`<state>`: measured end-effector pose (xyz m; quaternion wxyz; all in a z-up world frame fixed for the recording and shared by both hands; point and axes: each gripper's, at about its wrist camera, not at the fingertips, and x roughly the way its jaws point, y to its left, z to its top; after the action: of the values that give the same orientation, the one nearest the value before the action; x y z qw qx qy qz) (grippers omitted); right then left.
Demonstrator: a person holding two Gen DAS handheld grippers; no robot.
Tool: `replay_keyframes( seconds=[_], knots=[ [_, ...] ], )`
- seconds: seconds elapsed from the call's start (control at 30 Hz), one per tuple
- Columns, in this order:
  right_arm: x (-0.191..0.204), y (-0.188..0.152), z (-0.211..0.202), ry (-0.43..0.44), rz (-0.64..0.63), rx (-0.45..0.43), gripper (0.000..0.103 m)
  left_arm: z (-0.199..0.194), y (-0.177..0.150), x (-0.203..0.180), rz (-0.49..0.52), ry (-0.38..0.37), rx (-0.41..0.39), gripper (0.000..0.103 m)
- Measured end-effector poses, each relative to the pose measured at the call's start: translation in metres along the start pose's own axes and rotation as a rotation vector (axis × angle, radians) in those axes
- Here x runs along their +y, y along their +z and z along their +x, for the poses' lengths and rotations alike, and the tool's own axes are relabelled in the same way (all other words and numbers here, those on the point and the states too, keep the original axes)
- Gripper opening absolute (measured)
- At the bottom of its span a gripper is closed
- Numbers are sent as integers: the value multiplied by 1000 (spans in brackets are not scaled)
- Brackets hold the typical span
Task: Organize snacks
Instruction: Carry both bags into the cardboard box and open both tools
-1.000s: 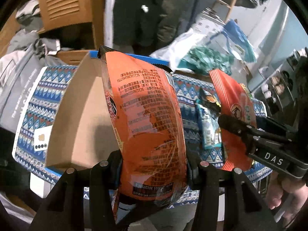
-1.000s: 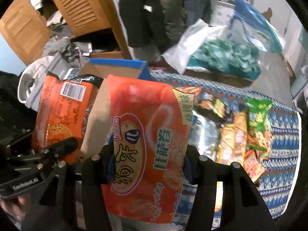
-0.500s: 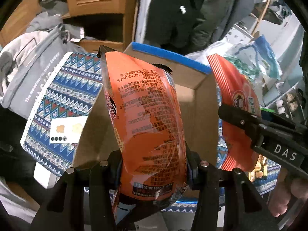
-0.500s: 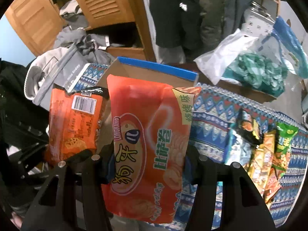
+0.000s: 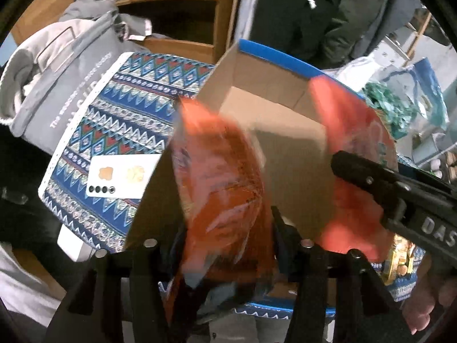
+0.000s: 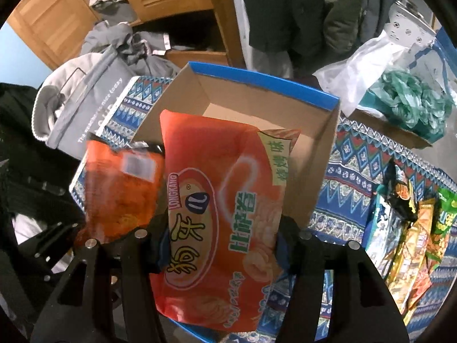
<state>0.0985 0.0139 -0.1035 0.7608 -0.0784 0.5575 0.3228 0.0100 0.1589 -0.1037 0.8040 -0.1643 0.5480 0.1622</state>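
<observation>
Orange snack bag [image 5: 220,188], blurred, sits between my left gripper [image 5: 225,245] jaws over the cardboard box [image 5: 274,108]; whether they still clamp it, I cannot tell. Right wrist view: right gripper [image 6: 220,245] jaws closed on the red biscuit bag [image 6: 217,217], held above the box on the patterned tabletop [image 6: 351,171].
</observation>
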Motion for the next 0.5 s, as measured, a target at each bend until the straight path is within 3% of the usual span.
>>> replay_keyframes(
  seconds=[0.03, 0.13, 0.5],
  knots=[
    [1, 0, 0, 0, -4, -1, 74, -1, 0, 1, -5, 1, -7, 62],
    [2, 0, -2, -31, -12, -27, 79, -4, 1, 3, -12, 11, -21, 74],
    [-22, -5, -26, -59, 40, -79, 79, -15, -2, -19, 23, -19, -21, 74]
  ],
)
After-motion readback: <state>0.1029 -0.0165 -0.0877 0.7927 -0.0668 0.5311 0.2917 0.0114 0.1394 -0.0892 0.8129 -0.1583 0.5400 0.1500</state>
